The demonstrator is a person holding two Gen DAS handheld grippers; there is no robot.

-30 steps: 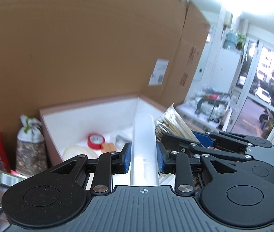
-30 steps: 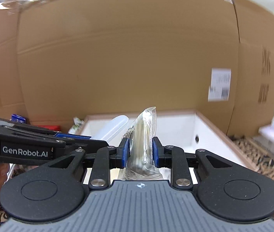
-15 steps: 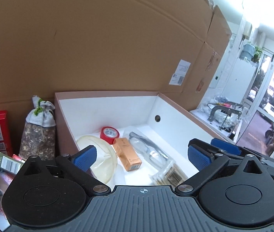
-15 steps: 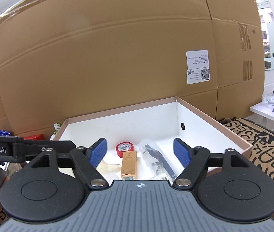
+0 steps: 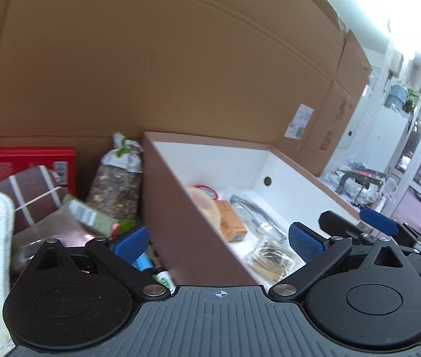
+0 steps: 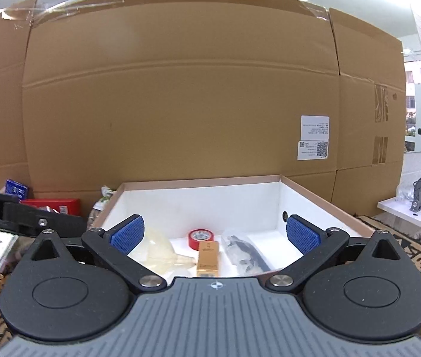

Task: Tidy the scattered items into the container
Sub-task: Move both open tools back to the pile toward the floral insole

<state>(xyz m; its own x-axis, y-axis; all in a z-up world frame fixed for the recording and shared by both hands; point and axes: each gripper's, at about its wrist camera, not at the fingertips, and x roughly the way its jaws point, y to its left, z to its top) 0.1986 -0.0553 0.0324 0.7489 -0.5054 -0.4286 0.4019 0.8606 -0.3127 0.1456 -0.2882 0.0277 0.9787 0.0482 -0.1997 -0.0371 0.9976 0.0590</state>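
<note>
Both the left claw (image 5: 216,242) and right claw (image 6: 215,233) gape wide and empty, the left swung toward clutter (image 5: 91,217) at ten o'clock outside the box (image 5: 186,208), likely seeking another item.

Left gripper (image 5: 218,242): black linkage arms, silver screws, blue ribbed pads (image 5: 128,242), grey ridged housing. Right gripper (image 6: 215,233): identical; white lettering on neighbouring black body.

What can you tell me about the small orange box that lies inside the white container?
The small orange box is a slim cardboard carton, golden orange, with tiny print that I cannot read. It lies flat on the white floor of the container, its long side pointing toward the far wall. A red tape roll sits just behind it, a yellowish funnel on its left and a clear plastic bag on its right.
</note>
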